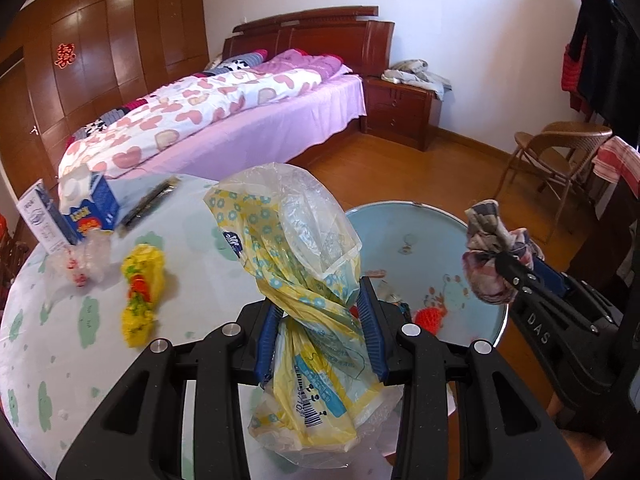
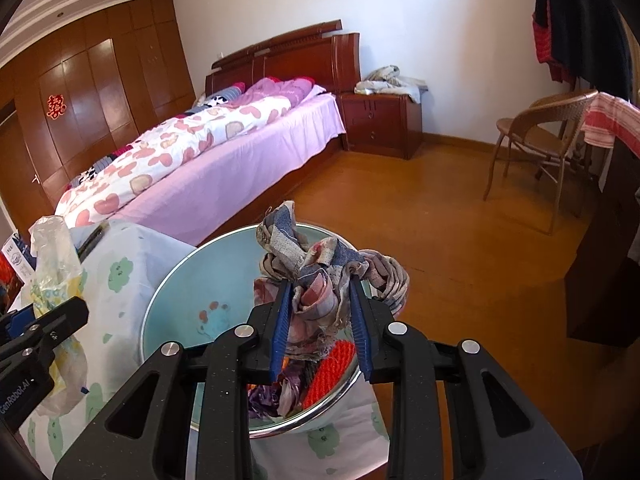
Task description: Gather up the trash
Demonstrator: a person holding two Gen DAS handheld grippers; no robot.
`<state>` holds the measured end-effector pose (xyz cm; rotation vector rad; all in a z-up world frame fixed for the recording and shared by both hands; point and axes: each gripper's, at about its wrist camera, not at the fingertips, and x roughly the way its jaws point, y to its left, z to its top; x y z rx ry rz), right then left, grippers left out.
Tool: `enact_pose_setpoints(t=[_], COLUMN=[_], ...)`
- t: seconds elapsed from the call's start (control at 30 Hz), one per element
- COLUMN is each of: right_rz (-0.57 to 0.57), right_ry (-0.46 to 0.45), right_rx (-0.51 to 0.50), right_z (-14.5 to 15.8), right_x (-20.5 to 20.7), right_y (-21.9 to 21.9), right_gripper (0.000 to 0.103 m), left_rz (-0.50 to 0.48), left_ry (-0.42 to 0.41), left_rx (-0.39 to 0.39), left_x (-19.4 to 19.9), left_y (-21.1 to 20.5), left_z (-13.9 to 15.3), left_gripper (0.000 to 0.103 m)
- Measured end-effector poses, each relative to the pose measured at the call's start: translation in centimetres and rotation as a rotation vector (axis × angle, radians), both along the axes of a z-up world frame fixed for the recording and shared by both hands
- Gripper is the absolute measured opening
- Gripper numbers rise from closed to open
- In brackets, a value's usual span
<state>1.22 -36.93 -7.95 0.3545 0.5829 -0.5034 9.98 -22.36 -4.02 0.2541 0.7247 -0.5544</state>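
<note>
2 grippers, each clamped on 1 piece of trash, held above a table and a basin.

The left gripper (image 1: 320,336) has its blue fingers (image 1: 370,336) closed on the twisted waist of a yellow flower-print plastic bag (image 1: 298,248), which stands up between them over the table (image 1: 24,332); the right gripper (image 2: 320,320) pinches a crumpled plaid cloth (image 2: 316,276), held above the pale blue basin (image 2: 188,276); the basin holds a red mesh item (image 2: 332,372) and purple scraps (image 2: 264,400) near its lower rim; on the cloud-print tablecloth lie a yellow wrapper (image 1: 142,292), a clear crumpled film (image 1: 82,260) and 2 cartons (image 1: 90,204), well apart from the left gripper; a bed (image 2: 224,160) and a wicker chair (image 2: 536,148) stand behind.
</note>
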Motion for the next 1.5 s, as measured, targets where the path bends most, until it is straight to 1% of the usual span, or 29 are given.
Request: enact_pose_setpoints(t=[0.17, 0.37, 0.47, 0.6, 0.67, 0.7, 0.73, 0.8, 0.83, 0.9, 0.93, 0.97, 1.0, 1.03, 1.1, 1.2, 1.3, 1.5], right_rz=[0.009, 0.02, 0.024, -0.004, -0.027, -0.043, -0.05, -0.073, -0.086, -0.103, -0.115, -0.121, -0.129, -0.132, -0.131, -0.13, -0.107, -0.033], right_ry=[0.011, 0.022, 0.003, -0.02, -0.031, -0.041, -0.047, -0.063, -0.068, -0.076, -0.083, -0.086, -0.088, -0.088, -0.077, -0.066, -0.051, -0.039], right_rx=[0.02, 0.046, 0.067, 0.05, 0.039, 0.035, 0.034, 0.028, 0.024, 0.022, 0.02, 0.019, 0.016, 0.015, 0.011, 0.006, -0.019, -0.046], right_z=[-0.8, -1.7, -1.6, -1.4, -1.1, -0.9, -0.9, -0.6, -0.5, -0.3, -0.2, -0.1, 0.0, 0.1, 0.0, 0.3, 0.2, 0.2], right_x=[0.4, 0.9, 0.6, 0.3, 0.0, -0.2, -0.3, -0.7, -0.9, -1.1, -1.3, -1.4, -1.5, -1.6, -1.4, -1.2, -1.1, -0.8], right_y=[-0.4, -1.0, -1.2, -0.8, -0.6, -0.6, -0.4, -0.2, 0.0, 0.1, 0.2, 0.1, 0.2, 0.3, 0.5, 0.4, 1.4, 3.6], right_gripper=[0.03, 0.03, 0.031, 0.032, 0.032, 0.034, 0.036, 0.042, 0.044, 0.057, 0.06, 0.066, 0.07, 0.073, 0.08, 0.087, 0.09, 0.091], left_rz=[-0.01, 0.004, -0.003, -0.013, -0.015, -0.015, -0.017, -0.025, -0.024, -0.001, 0.009, 0.016, 0.026, 0.043, 0.079, 0.121, 0.181, 0.302], left_ry=[0.037, 0.077, 0.076, 0.082, 0.083, 0.079, 0.074, 0.057, 0.052, 0.033, 0.022, 0.012, 0.001, -0.01, -0.028, -0.043, -0.069, -0.051], left_rx=[0.007, 0.04, 0.051, 0.051, 0.054, 0.049, 0.045, 0.036, 0.037, 0.035, 0.034, 0.035, 0.041, 0.047, 0.049, 0.047, 0.068, 0.047], left_x=[1.0, 2.2, 2.2, 2.2, 2.1, 2.1, 2.0, 1.7, 1.6, 1.3, 1.1, 1.0, 1.0, 0.9, 0.8, 0.8, 1.0, 2.0], left_y=[-1.5, -2.5, -2.9, -3.1, -3.0, -3.0, -2.9, -2.7, -2.6, -2.0, -1.8, -1.4, -1.0, -0.6, 0.4, 2.4, 5.1, 11.3], left_z=[-1.2, -2.8, -3.0, -3.1, -3.0, -2.9, -2.8, -2.5, -2.4, -2.0, -1.8, -1.7, -1.5, -1.4, -1.1, -0.8, -0.8, -0.9], left_gripper=[0.037, 0.037, 0.038, 0.041, 0.051, 0.063, 0.069, 0.072, 0.078, 0.087, 0.088, 0.088, 0.091, 0.094, 0.096, 0.097, 0.097, 0.097])
